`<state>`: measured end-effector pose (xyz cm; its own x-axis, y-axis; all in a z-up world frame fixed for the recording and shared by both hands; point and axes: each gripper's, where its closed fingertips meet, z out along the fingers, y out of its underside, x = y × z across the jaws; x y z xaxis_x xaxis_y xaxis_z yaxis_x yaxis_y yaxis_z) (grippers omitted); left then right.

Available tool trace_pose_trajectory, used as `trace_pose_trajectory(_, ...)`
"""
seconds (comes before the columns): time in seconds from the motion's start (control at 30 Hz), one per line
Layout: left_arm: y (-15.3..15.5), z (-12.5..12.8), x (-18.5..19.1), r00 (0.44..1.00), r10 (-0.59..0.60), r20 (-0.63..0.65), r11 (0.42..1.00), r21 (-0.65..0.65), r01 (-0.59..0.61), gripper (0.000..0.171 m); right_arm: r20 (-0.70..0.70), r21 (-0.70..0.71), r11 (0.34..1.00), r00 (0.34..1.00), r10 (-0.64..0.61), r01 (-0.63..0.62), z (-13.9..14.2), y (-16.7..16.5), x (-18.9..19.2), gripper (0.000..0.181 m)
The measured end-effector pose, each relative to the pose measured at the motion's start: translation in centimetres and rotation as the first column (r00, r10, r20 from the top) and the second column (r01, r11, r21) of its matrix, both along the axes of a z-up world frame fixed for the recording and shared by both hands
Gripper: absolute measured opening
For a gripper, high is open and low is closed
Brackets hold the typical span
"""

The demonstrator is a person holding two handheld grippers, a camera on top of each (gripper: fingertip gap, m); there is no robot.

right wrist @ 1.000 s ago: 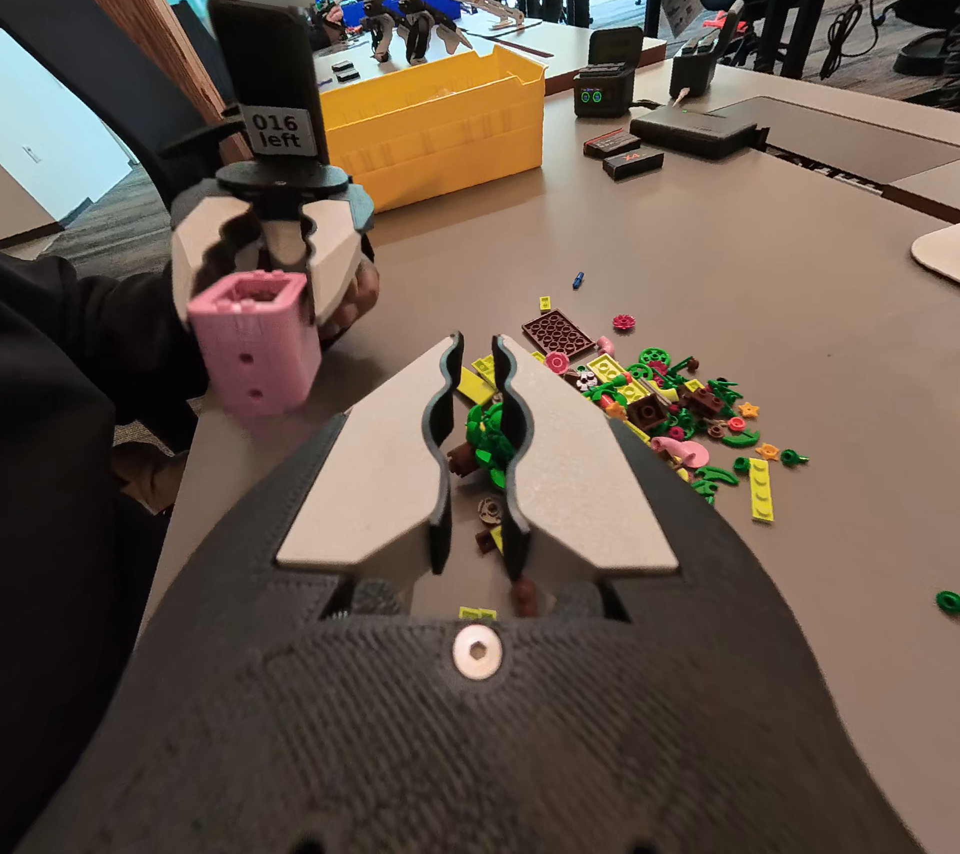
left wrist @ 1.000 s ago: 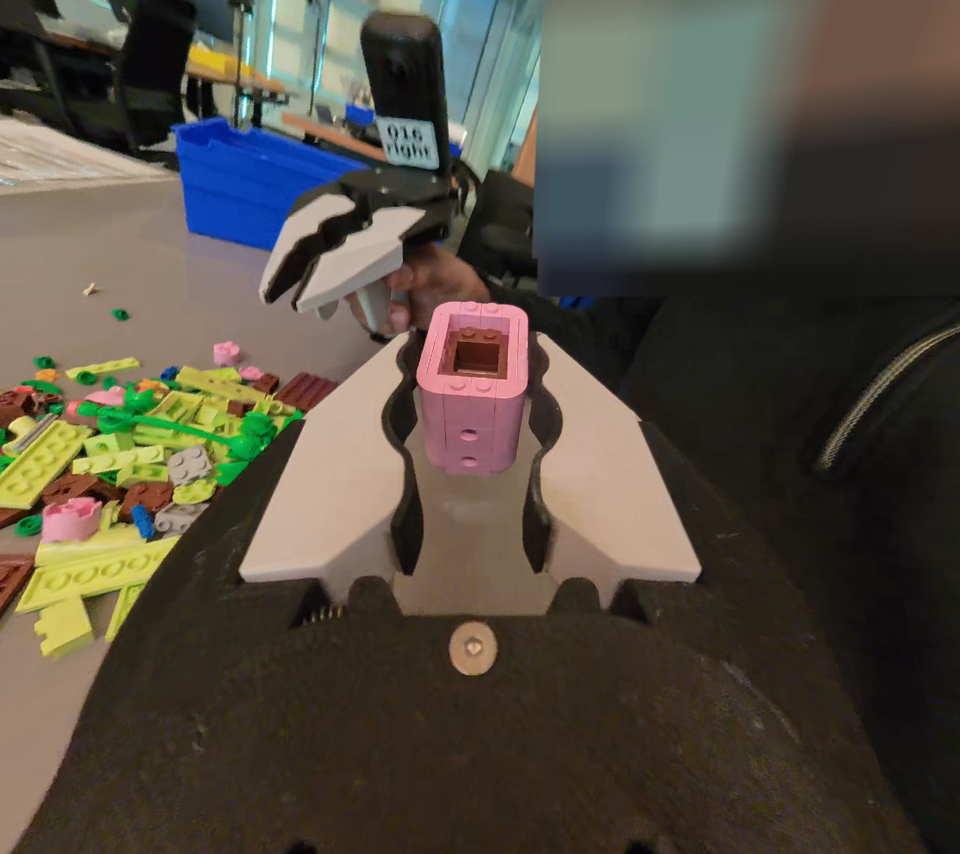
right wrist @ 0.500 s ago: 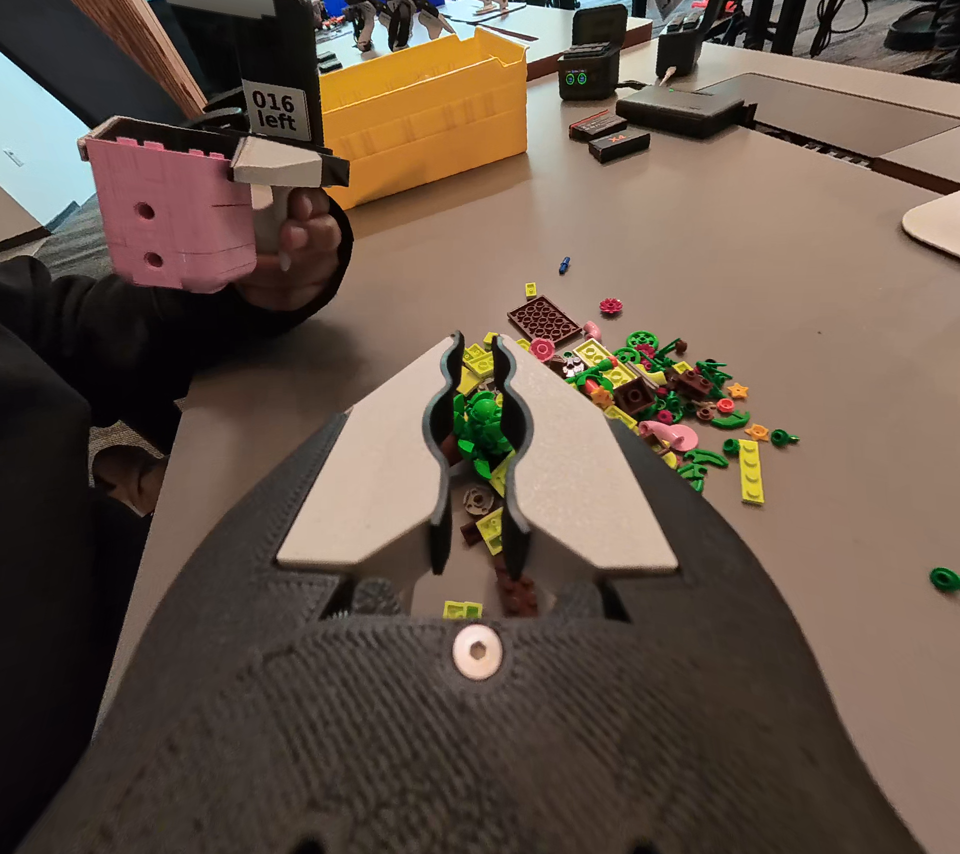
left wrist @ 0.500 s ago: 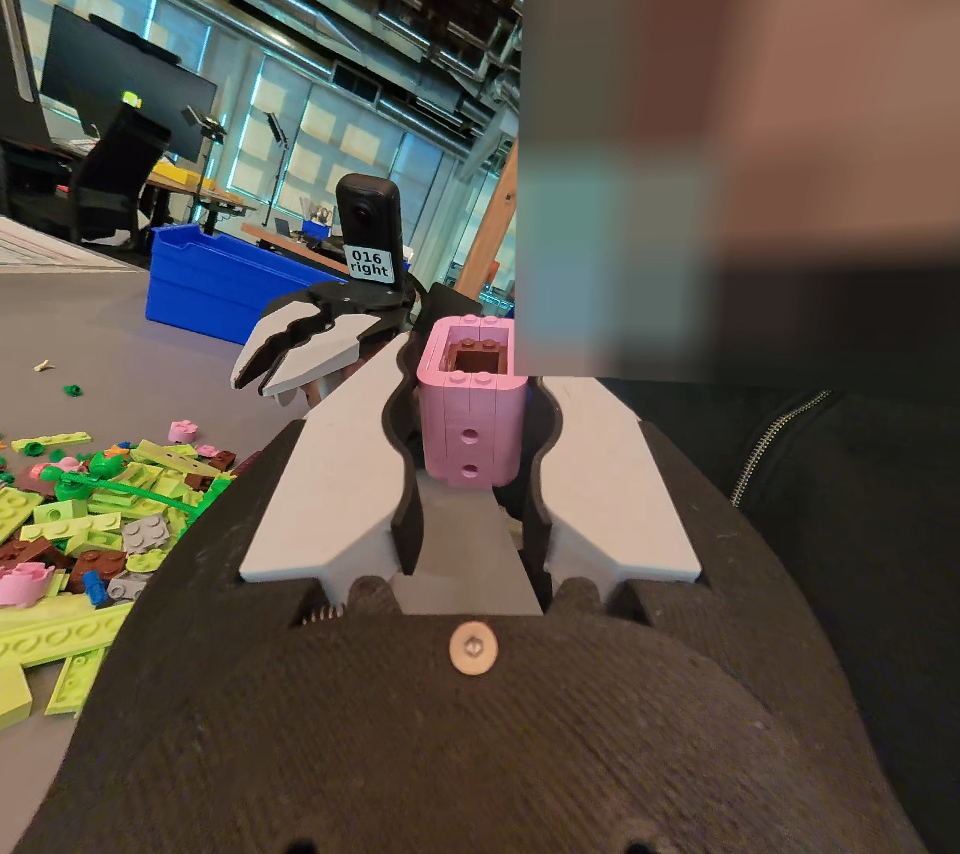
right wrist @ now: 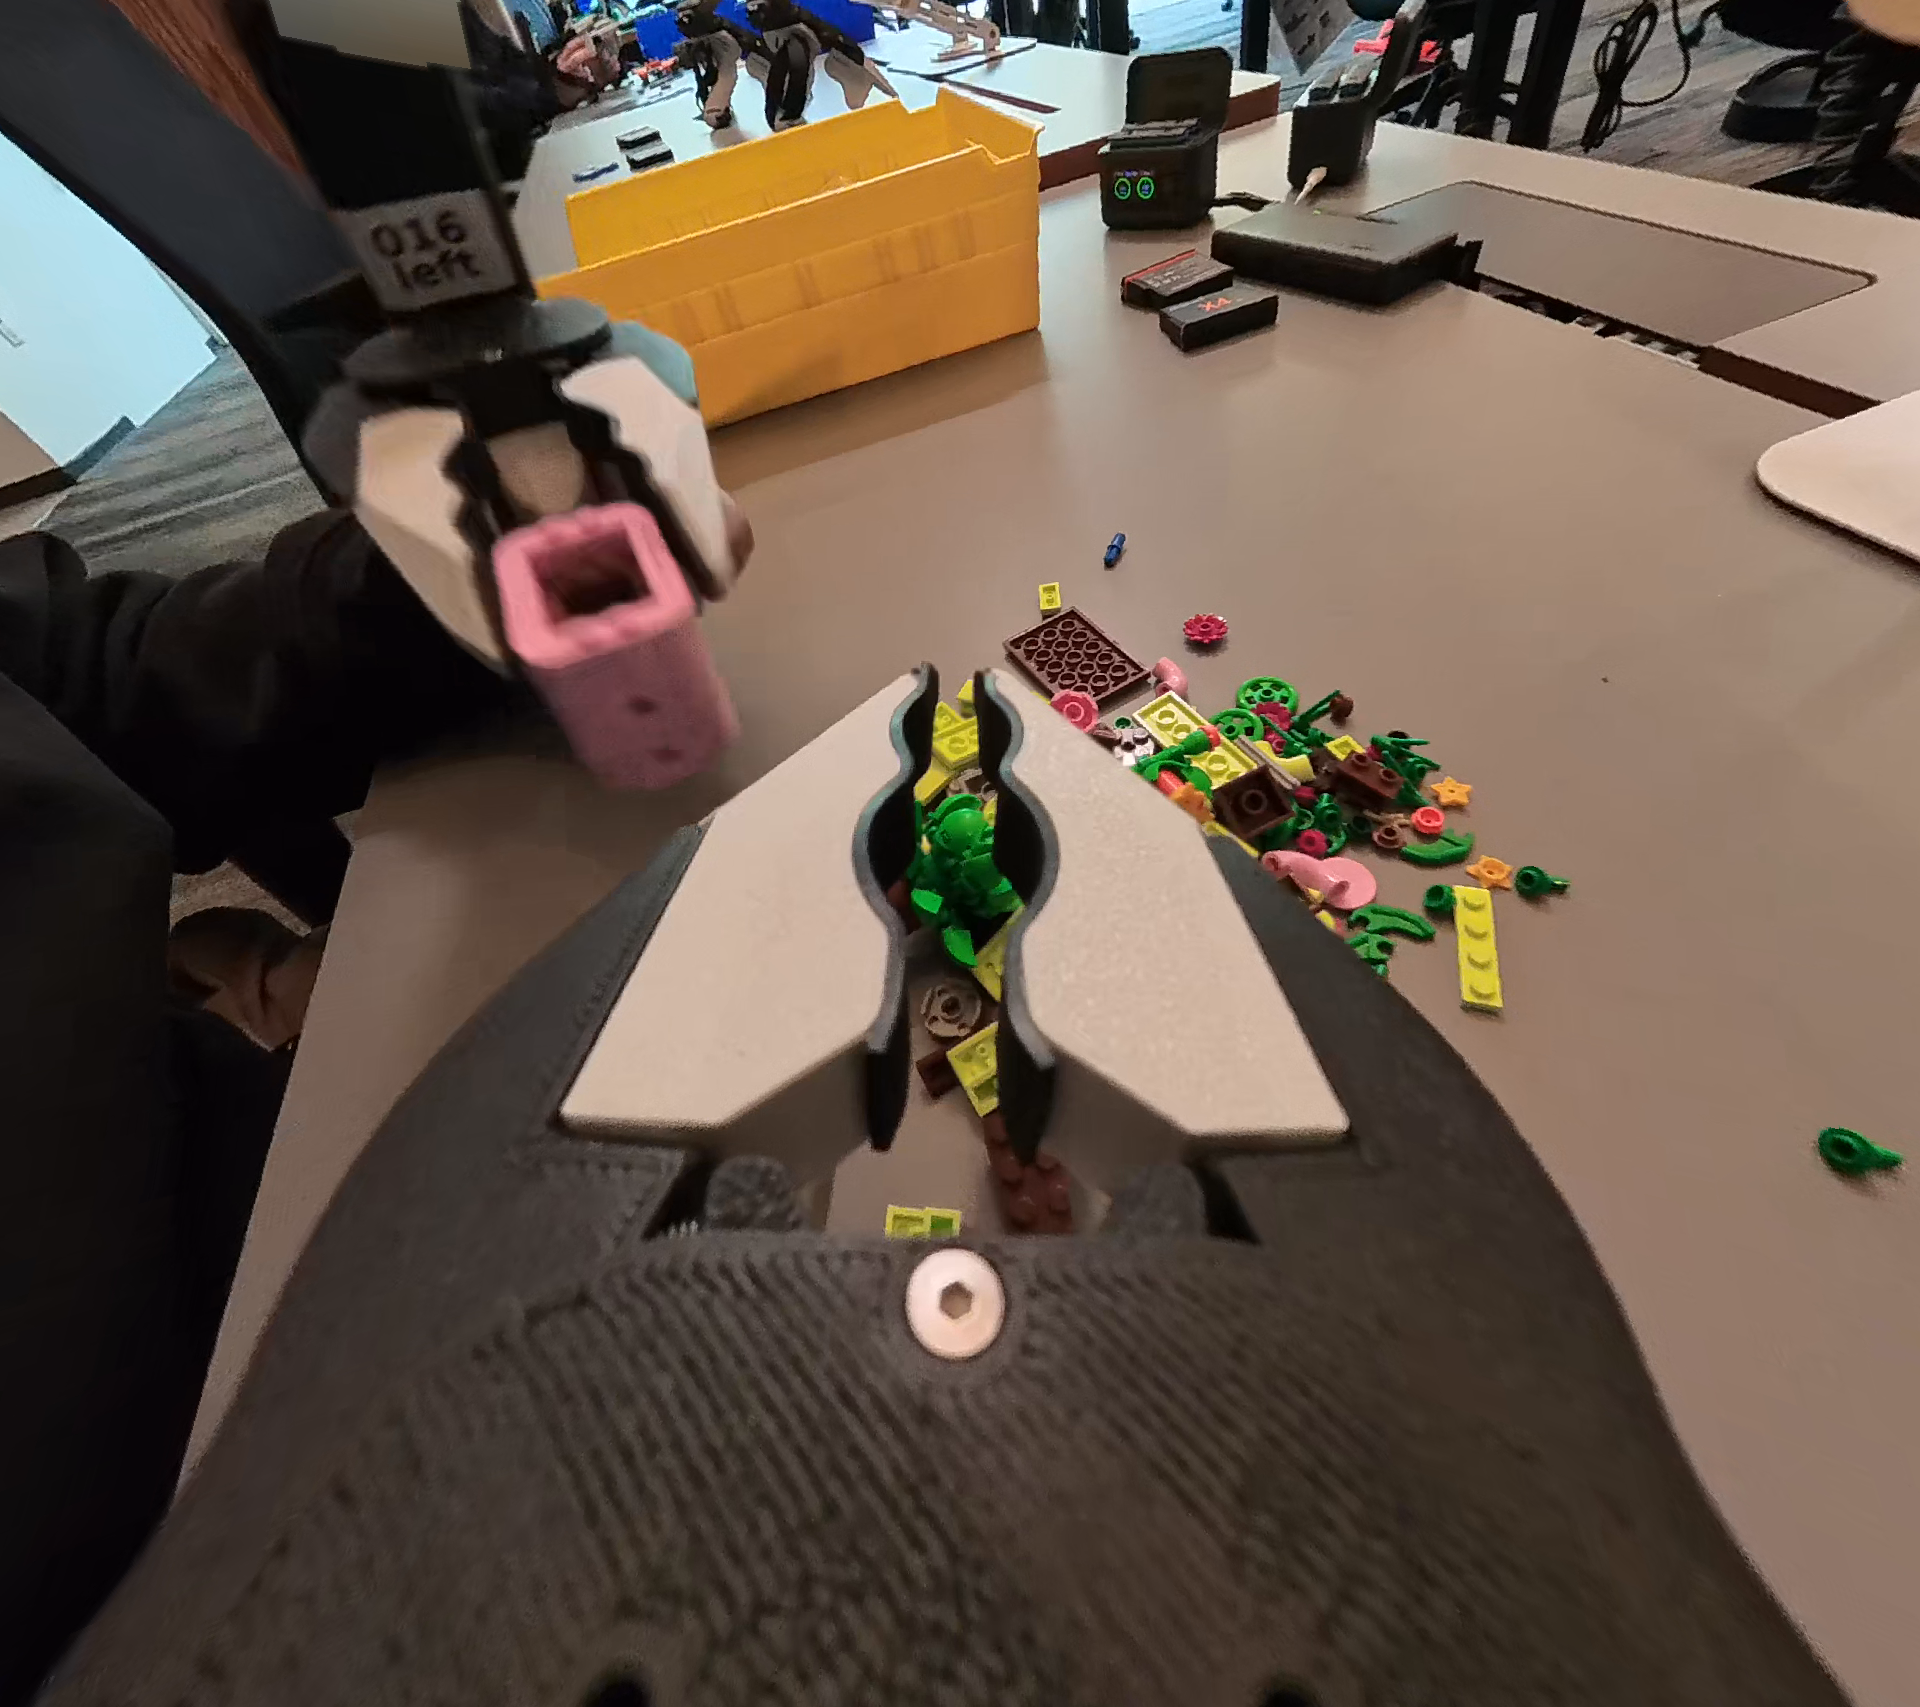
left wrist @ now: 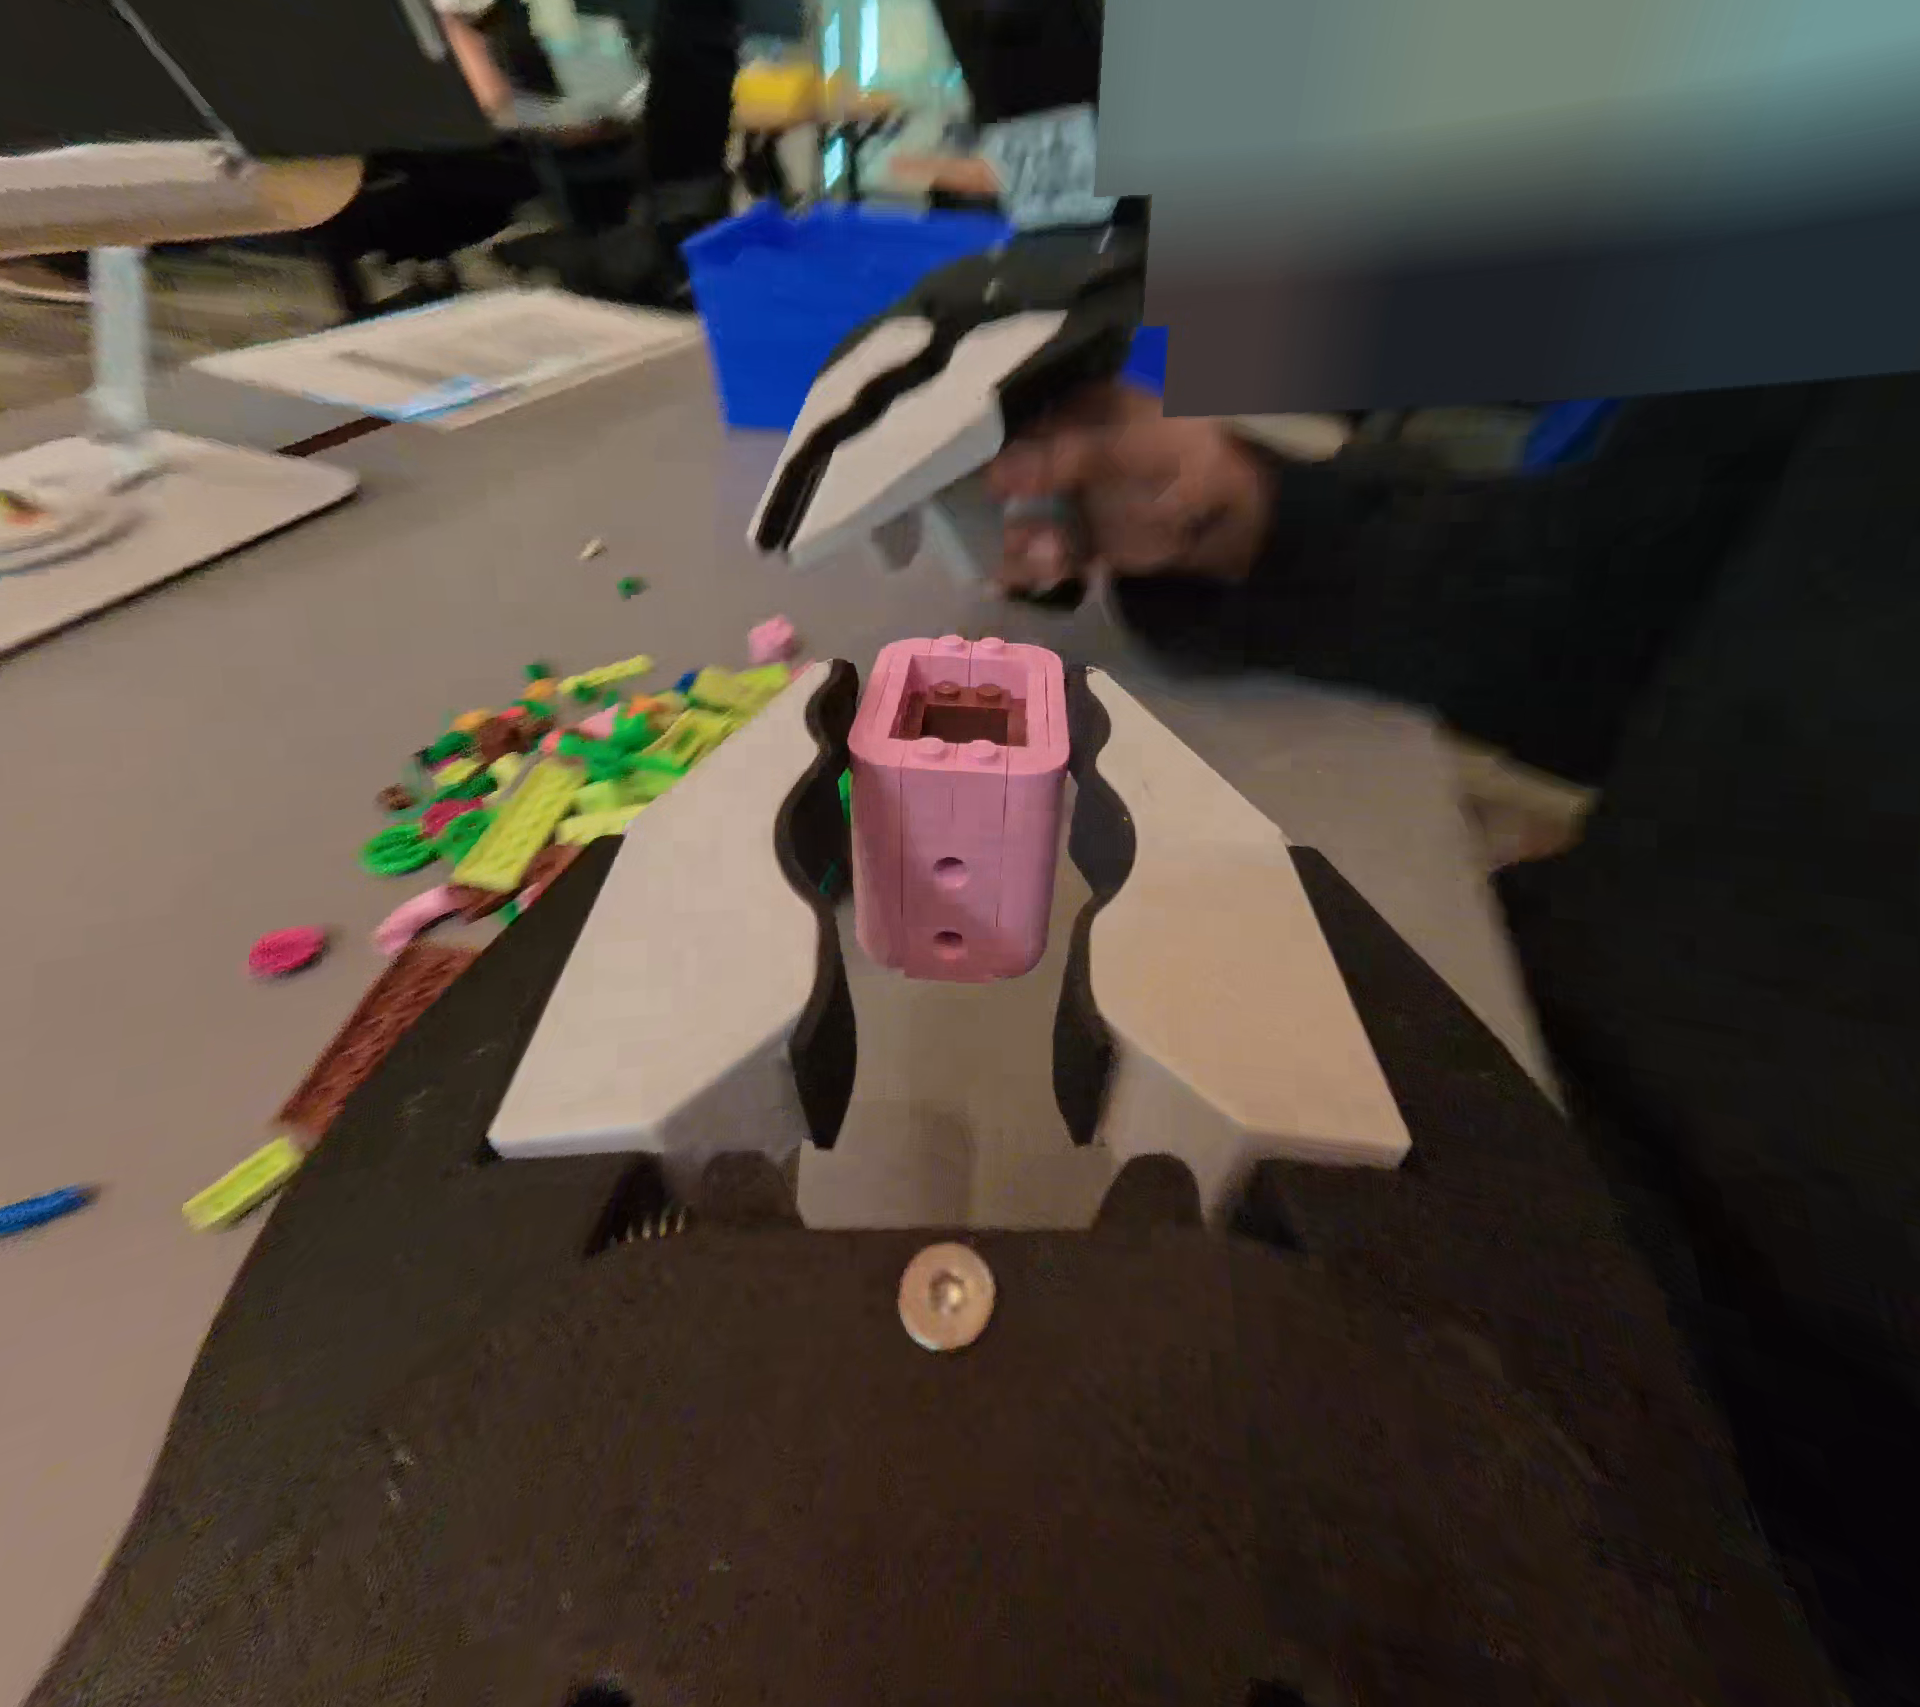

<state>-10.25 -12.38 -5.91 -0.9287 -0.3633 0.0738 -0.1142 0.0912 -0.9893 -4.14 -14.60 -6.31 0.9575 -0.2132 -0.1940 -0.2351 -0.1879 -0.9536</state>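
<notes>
My left gripper (left wrist: 956, 678) is shut on a pink hollow brick block (left wrist: 958, 826) with a brown brick inside its open top, and holds it above the grey table (left wrist: 260, 722). In the right wrist view the left gripper (right wrist: 603, 597) and the pink block (right wrist: 634, 681) hang at the left, near the table's edge, with the open end of the block turned toward the camera. My right gripper (right wrist: 951, 681) is shut with nothing between its fingers, just above a pile of loose green, yellow, pink and brown pieces (right wrist: 1299, 784). It also shows in the left wrist view (left wrist: 774, 535), beyond the block.
A yellow bin (right wrist: 831, 275) and black devices (right wrist: 1330, 255) stand at the back of the table. A blue bin (left wrist: 821, 296), papers (left wrist: 447, 358) and a white stand base (left wrist: 156, 514) are in the left wrist view. A brown studded plate (right wrist: 1075, 655) lies at the pile's far edge. Both grippers' tips are roughly 15 centimetres from the brown studded plate (right wrist: 1075, 655).
My left gripper, which had lifted the pink block and turned it sideways, has come down and toward the pile with the block's open end facing my right gripper. The right gripper has barely moved.
</notes>
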Motion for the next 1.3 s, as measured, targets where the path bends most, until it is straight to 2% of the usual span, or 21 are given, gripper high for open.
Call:
trace_pose_trajectory(0.07,-0.4,-1.7,0.5,0.996,0.049,0.075,0.990,0.131,-0.059,0.037,-0.013,0.012,1.000,1.000,-0.004,0.005,0.2,-0.2,0.1,0.005)
trace_pose_trajectory(0.13,-0.5,-2.5,0.8,0.990,0.078,0.118,0.975,0.197,-0.100,0.037,-0.017,0.016,1.000,1.000,-0.011,0.011,0.2,-0.2,0.2,0.006)
trace_pose_trajectory(0.37,0.1,-3.7,1.9,0.968,0.146,0.202,0.931,0.302,-0.204,0.037,-0.040,-0.047,0.999,0.999,0.000,-0.002,-1.0,0.2,-0.1,0.009)
trace_pose_trajectory(0.5,0.2,-4.6,2.2,0.956,0.153,0.249,0.903,0.358,-0.238,0.037,-0.170,-0.046,0.995,0.982,0.082,-0.091,-1.6,0.9,-1.8,0.009)
trace_pose_trajectory(0.6,0.1,-4.7,2.1,0.952,0.148,0.270,0.894,0.374,-0.245,0.037,-0.255,0.016,0.989,0.956,0.146,-0.147,-1.0,1.2,-2.9,0.011)
trace_pose_trajectory(0.77,0.0,-5.1,2.0,0.952,0.138,0.272,0.888,0.392,-0.241,0.037,-0.225,-0.021,0.993,0.969,0.105,-0.112,-1.4,1.0,-2.2,0.012)
trace_pose_trajectory(1.1,-0.1,-5.9,2.0,0.953,0.130,0.272,0.866,0.437,-0.243,0.037,-0.243,-0.009,0.993,0.963,0.115,-0.121,-1.4,1.1,-2.3,0.014)
trace_pose_trajectory(1.3,-0.1,-6.1,2.1,0.952,0.129,0.277,0.858,0.449,-0.247,0.037,-0.245,-0.130,0.983,0.965,0.098,-0.133,-3.3,1.1,-2.7,0.019)
